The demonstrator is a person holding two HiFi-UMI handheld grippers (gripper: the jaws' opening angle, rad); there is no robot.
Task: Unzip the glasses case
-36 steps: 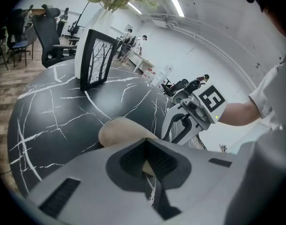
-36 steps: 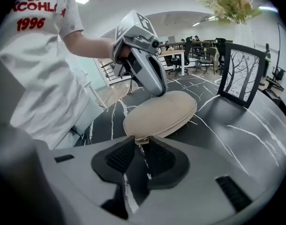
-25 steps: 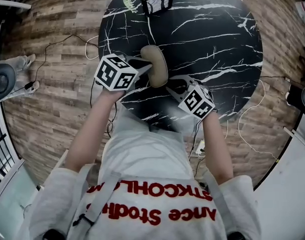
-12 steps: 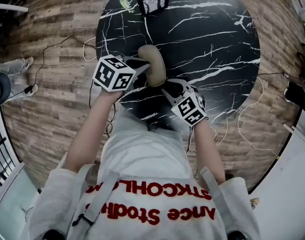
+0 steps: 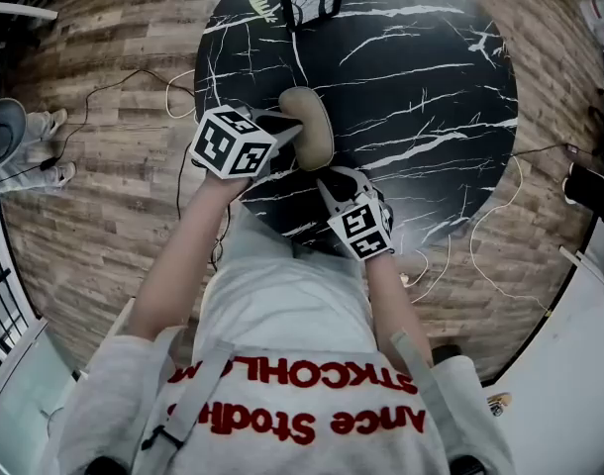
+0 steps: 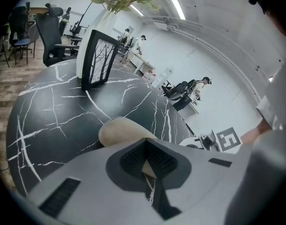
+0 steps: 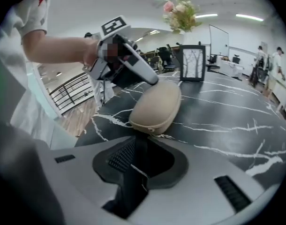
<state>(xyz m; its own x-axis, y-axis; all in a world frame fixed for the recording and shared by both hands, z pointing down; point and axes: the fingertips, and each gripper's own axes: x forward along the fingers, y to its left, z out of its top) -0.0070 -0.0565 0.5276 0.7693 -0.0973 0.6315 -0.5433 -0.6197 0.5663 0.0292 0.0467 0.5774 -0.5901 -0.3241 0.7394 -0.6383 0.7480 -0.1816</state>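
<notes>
Here, an early stage of unzipping. The glasses case (image 7: 157, 107), a beige oval shell, lies near the lower left edge of the surface (image 5: 421, 87) at frame centre in the head view. Its seam runs unbroken along the lower rim in the right gripper view and no gap shows between the halves. By this evidence the zip is closed and the whole opening run is left to do.

The left gripper (image 6: 145, 142) has its jaws pressed together. Their tips lie on top of the case, apparently steadying it, and beige shows through the slit behind them. The right gripper (image 7: 136, 139) is likewise pressed together, its tips at the near end of the case. Whether they pinch the zip's puller cannot be told.

The surface is a round black slab with white marble veining. It is bare apart from the case, a dark picture frame (image 5: 312, 3) and flowers (image 7: 180, 11) at its far edge, at the top of the frame.

The floor (image 5: 104, 196) is wood plank, with cables (image 5: 134, 77) trailing across it at left and right. The room beyond is an open office: chairs (image 6: 51, 36) at upper left of the left gripper view, people (image 6: 201, 86) standing far off, a railing (image 7: 75, 95) at left of the right gripper view, and strip lights overhead.
</notes>
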